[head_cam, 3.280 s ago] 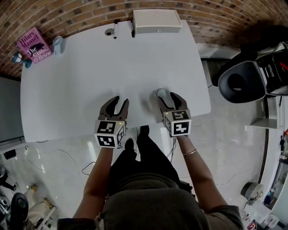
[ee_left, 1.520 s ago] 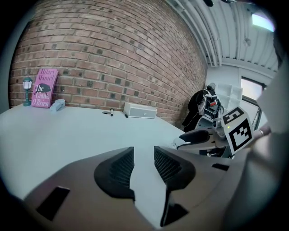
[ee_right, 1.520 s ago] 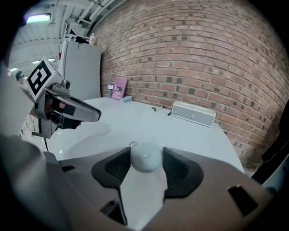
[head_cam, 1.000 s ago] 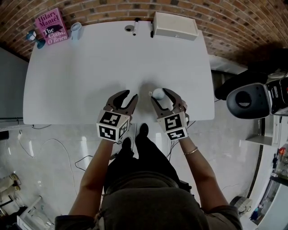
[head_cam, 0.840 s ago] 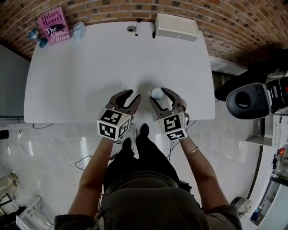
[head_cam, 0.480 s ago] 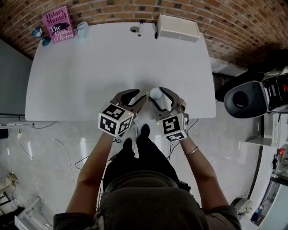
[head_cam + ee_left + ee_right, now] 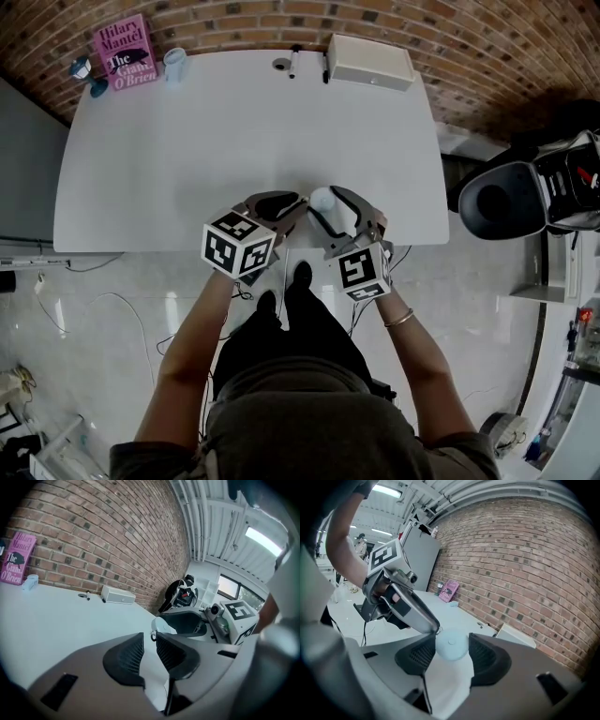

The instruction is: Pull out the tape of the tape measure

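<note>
At table (image 7: 141, 141) edge right gripper (image 7: 452, 641) clamps tape measure (image 7: 322, 198); left gripper (image 7: 298, 203) closing round tab (image 7: 152, 635).

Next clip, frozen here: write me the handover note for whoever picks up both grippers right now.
Right gripper: shut on the tape measure, over the table near its front edge.
Left gripper: jaws have just been closing, tips at the pull ring; a gap shows between them, so no grip yet.
Done: tape measure in hand, ring lined up.
Left: pinch the ring, pull the tape out.
</note>
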A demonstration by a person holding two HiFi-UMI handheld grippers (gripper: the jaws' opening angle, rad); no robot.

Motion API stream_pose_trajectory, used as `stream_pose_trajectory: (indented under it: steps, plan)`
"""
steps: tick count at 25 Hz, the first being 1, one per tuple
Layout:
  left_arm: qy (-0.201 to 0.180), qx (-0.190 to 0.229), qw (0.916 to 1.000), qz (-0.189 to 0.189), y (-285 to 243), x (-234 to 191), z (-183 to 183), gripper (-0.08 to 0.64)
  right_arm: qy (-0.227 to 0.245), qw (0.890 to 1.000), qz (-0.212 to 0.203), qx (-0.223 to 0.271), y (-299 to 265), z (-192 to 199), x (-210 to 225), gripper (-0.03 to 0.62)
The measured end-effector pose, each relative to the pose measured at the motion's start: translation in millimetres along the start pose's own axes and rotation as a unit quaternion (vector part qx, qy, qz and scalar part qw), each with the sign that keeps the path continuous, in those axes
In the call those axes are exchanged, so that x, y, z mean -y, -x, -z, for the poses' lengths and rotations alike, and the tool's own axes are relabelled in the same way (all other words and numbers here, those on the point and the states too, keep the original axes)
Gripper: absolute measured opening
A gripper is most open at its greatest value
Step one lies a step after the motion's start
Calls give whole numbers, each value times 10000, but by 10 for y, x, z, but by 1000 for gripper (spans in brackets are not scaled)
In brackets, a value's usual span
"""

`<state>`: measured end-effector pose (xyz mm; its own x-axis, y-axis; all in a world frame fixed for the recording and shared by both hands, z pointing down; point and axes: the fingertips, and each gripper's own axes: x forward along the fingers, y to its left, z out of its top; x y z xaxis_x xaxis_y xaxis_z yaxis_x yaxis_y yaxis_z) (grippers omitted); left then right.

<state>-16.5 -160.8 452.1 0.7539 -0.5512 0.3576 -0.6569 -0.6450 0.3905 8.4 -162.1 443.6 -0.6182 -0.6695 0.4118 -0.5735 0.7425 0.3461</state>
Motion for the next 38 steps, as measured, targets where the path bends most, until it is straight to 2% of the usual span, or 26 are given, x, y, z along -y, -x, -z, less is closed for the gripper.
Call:
stream_pose_trajectory:
  steps: [5, 11, 17, 31, 38]
  plan:
    - [147, -28, 9995, 268, -15, 35, 21, 67, 6, 10000, -27, -7, 15, 5, -20, 224]
    - [17, -12, 9993, 386, -49, 68, 17, 31, -64, 9999, -41, -133, -16, 85, -4, 224]
    - [-224, -69, 9996, 135, -66, 8, 20, 26, -262, 9992, -13, -312, -99, 167, 36, 224]
    - [-175, -174, 9994, -262, -27, -148, 29, 25, -360, 9969, 123, -693, -228, 261, 93, 222]
    - [-41, -187, 9984, -535, 116, -339, 74, 25, -775, 9903, 403, -1077, -182, 536, 302, 222]
